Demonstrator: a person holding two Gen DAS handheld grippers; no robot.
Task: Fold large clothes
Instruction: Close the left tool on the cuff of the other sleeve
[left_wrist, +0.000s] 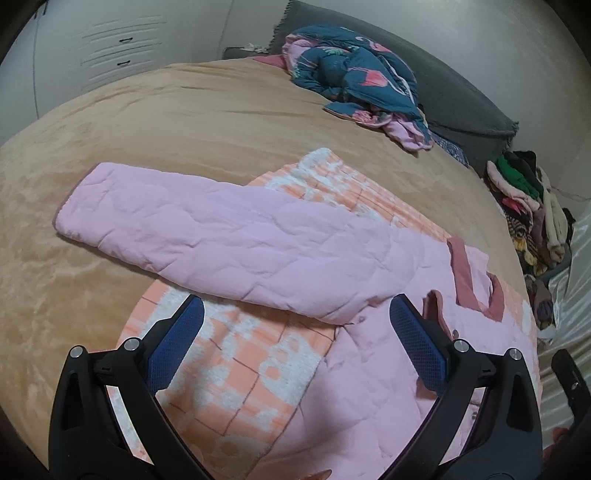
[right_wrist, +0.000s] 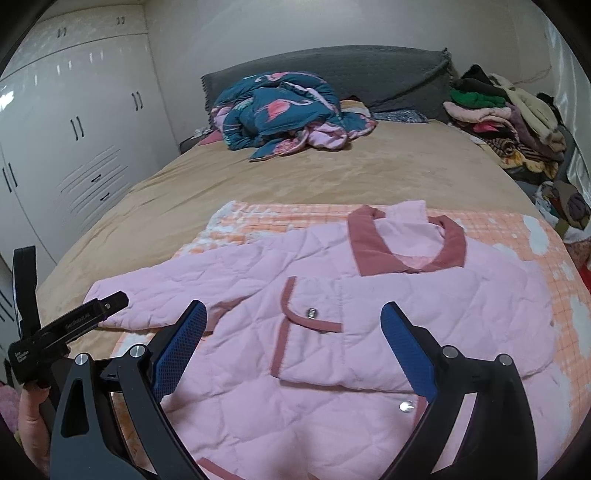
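Observation:
A pink quilted jacket (right_wrist: 332, 314) with a dark pink collar (right_wrist: 408, 243) lies flat, front up, on an orange-and-white checked cloth (right_wrist: 517, 236) on the bed. Its left sleeve (left_wrist: 221, 236) stretches out to the left over the tan bedspread. My left gripper (left_wrist: 297, 317) hovers open above the sleeve's shoulder end, holding nothing. My right gripper (right_wrist: 293, 321) stands open over the jacket's chest pocket (right_wrist: 314, 347), also holding nothing. The left gripper's body (right_wrist: 66, 328) shows at the left of the right wrist view, held by a hand.
A crumpled teal and pink quilt (right_wrist: 288, 110) lies near the grey headboard (right_wrist: 332, 70). A heap of clothes (right_wrist: 509, 118) sits at the bed's right side. White wardrobes (right_wrist: 74, 129) stand to the left. The tan bedspread (right_wrist: 332, 173) lies between jacket and quilt.

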